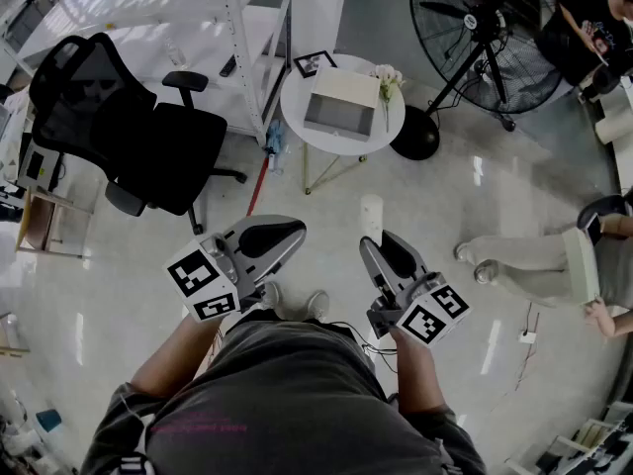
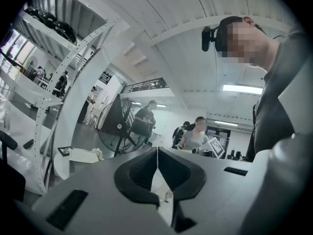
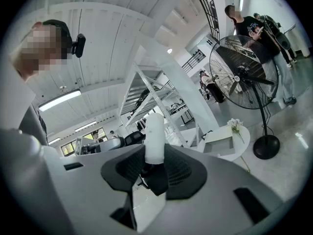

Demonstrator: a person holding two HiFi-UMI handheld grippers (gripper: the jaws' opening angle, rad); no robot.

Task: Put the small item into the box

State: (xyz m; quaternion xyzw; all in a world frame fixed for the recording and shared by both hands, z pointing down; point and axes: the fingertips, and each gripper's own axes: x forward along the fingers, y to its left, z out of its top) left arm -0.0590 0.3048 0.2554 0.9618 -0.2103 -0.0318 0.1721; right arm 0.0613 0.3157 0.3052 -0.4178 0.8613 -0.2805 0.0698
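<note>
near left, left gripper [image 1: 293, 234], jaws pressed together with nothing between. near right, right gripper [image 1: 380, 243], jaws parted and clamped on the small white cylinder [image 1: 371, 216], gripped at its near end, the rest sticking out past the tips. farther off across the floor, round white worktop [image 1: 293, 102] bearing the box [image 1: 341, 107], flowers [image 1: 388, 82] just right of it. far right, black fan [image 1: 475, 18].

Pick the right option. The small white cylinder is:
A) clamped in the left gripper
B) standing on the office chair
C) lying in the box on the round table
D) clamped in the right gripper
D: the right gripper view shows the white cylinder upright between the pads of the right gripper.
</note>
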